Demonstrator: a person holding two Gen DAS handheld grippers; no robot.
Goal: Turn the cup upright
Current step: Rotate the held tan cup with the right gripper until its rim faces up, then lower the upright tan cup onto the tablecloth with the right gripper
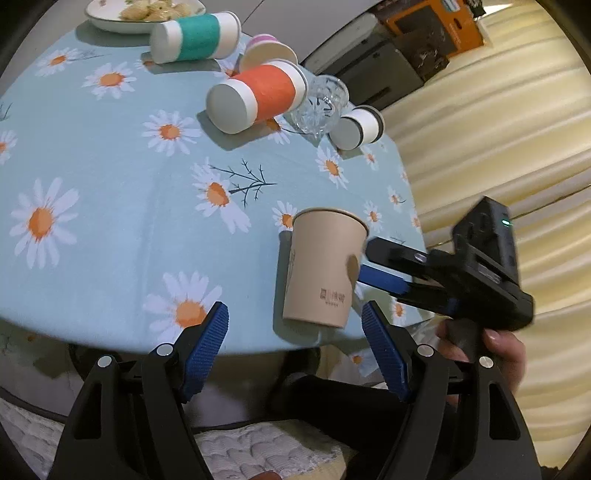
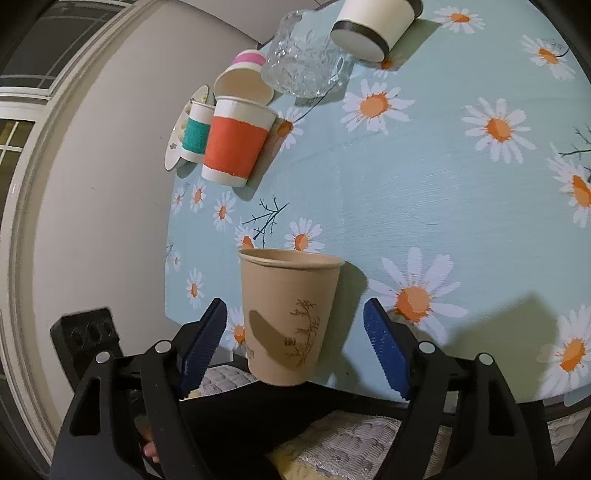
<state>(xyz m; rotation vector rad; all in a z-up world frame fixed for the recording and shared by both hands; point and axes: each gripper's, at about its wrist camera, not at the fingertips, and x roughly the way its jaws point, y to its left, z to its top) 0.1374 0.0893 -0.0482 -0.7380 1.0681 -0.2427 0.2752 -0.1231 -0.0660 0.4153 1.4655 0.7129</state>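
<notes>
A tan paper cup (image 1: pixel 323 267) stands upright, mouth up, near the table's front right edge; it also shows in the right wrist view (image 2: pixel 290 315). My right gripper (image 2: pixel 295 341) is open, its blue pads on either side of the cup without touching it. In the left wrist view the right gripper (image 1: pixel 364 264) reaches in from the right, beside the cup. My left gripper (image 1: pixel 295 332) is open and empty, held just off the table edge in front of the cup.
Lying on the daisy tablecloth (image 1: pixel 110 192) at the far side are an orange cup (image 1: pixel 258 98), a teal cup (image 1: pixel 195 37), a pink cup (image 1: pixel 267 51), a black-banded white cup (image 1: pixel 356 127) and a glass (image 1: pixel 319 105). A plate of food (image 1: pixel 144 13) sits behind.
</notes>
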